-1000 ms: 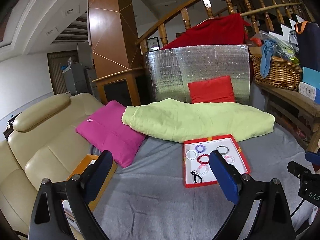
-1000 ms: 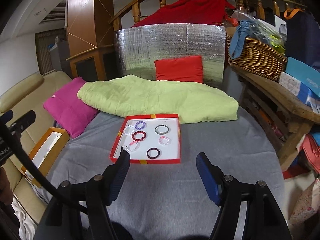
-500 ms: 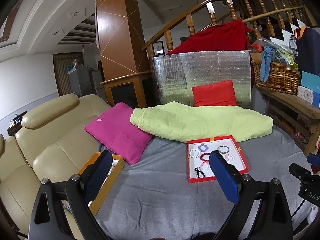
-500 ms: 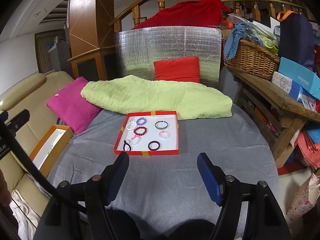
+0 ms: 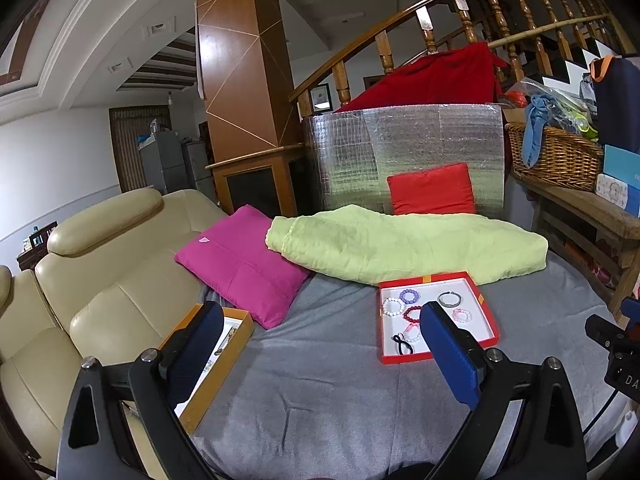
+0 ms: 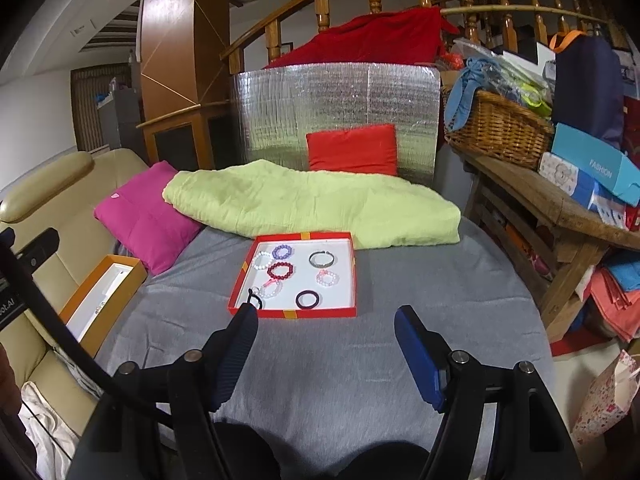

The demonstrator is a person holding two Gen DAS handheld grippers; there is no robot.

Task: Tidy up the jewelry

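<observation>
A red-rimmed white tray (image 6: 352,264) (image 5: 486,320) lies on the grey sheet, holding several bracelets and rings: white, purple, dark red (image 6: 280,270), silver (image 6: 322,258), pink, a dark ring (image 6: 307,299) and a black hair tie (image 6: 253,299). An orange box (image 5: 236,344) (image 6: 132,280) with a white lining sits at the left edge beside the sofa. My left gripper (image 5: 320,330) is open and empty, well short of the tray. My right gripper (image 6: 326,330) is open too, with nothing between its fingers, hovering just in front of the tray's near rim.
A green quilt (image 6: 312,204), a magenta pillow (image 6: 148,216) and a red cushion (image 6: 352,148) lie behind the tray. A beige sofa (image 5: 100,280) runs along the left. A wooden bench (image 6: 560,208) with a wicker basket (image 6: 496,128) and boxes stands at the right.
Both grippers have drawn back from the tray, which now looks smaller and farther off. More of the sofa and orange box shows in the left wrist view. Both stay open.
</observation>
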